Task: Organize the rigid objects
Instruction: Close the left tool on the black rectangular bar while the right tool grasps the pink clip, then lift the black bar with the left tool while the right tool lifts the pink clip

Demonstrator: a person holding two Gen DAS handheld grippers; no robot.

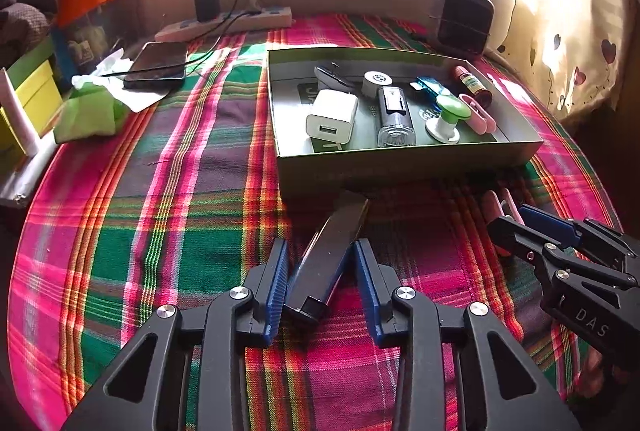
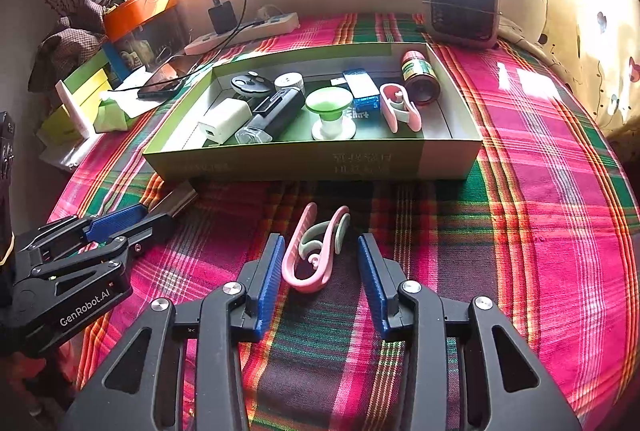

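Two grippers hover over the plaid cloth before the green box. Left gripper stands open around a black bar; right gripper stands open around a pink clip lying on the cloth.

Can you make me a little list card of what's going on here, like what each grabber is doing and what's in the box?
Surface: plaid cloth
Left hand-held gripper: open, fingers either side of a black bar-shaped gadget on the cloth
Right hand-held gripper: open, around a pink clip on the cloth
Green box: white USB charger, green-topped knob, blue pack, another pink clip, red bottle
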